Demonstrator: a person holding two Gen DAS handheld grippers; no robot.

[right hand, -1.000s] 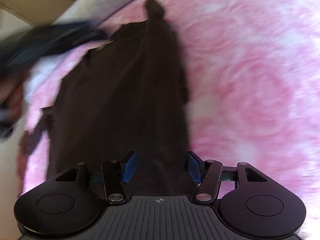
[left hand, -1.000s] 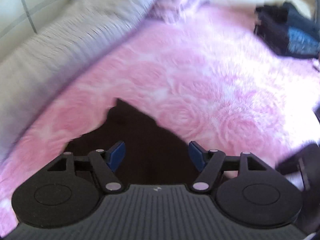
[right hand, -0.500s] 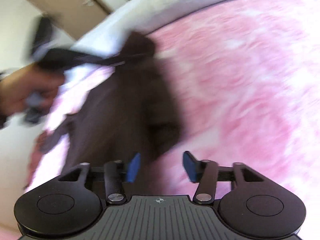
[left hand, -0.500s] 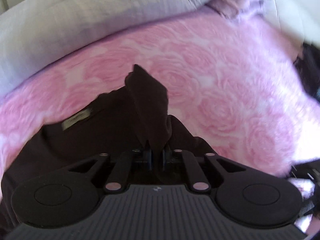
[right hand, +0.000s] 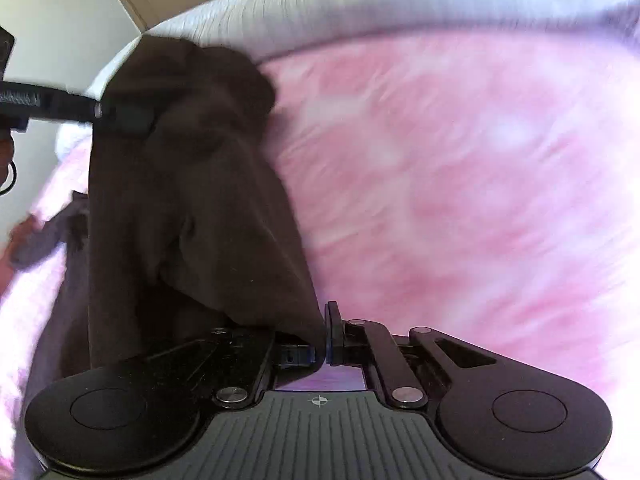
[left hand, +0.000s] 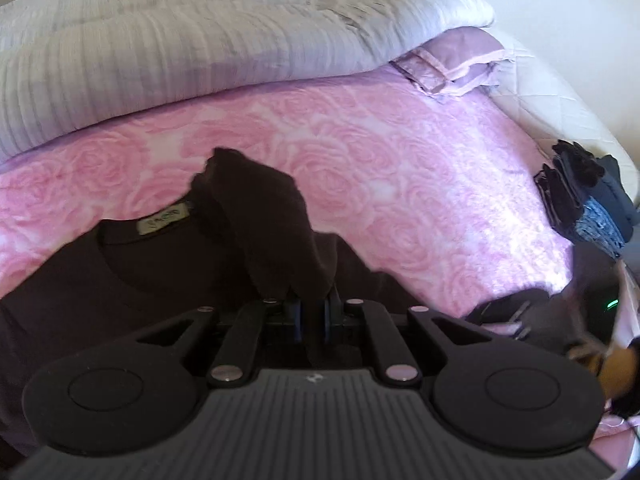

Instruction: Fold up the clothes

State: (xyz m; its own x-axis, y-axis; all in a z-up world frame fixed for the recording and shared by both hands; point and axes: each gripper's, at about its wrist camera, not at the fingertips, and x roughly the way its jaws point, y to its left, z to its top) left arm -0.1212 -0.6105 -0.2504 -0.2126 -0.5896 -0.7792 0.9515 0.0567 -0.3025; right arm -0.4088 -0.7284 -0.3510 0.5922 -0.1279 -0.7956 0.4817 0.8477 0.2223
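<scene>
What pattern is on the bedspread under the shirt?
Pink roses, tone on tone, on the bedspread; clearest in the left wrist view.

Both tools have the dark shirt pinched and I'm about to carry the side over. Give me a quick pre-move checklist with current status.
1. Left tool shut on shirt: ok.
2. Right tool shut on the shirt's edge: ok.
3. Collar label up, collar flat: ok.
4. Pinched sleeve clear of wrinkles: not ok, bunched.
5. Pink blanket free beyond the shirt: ok.
6. Far hem flat: cannot tell, hidden.
</scene>
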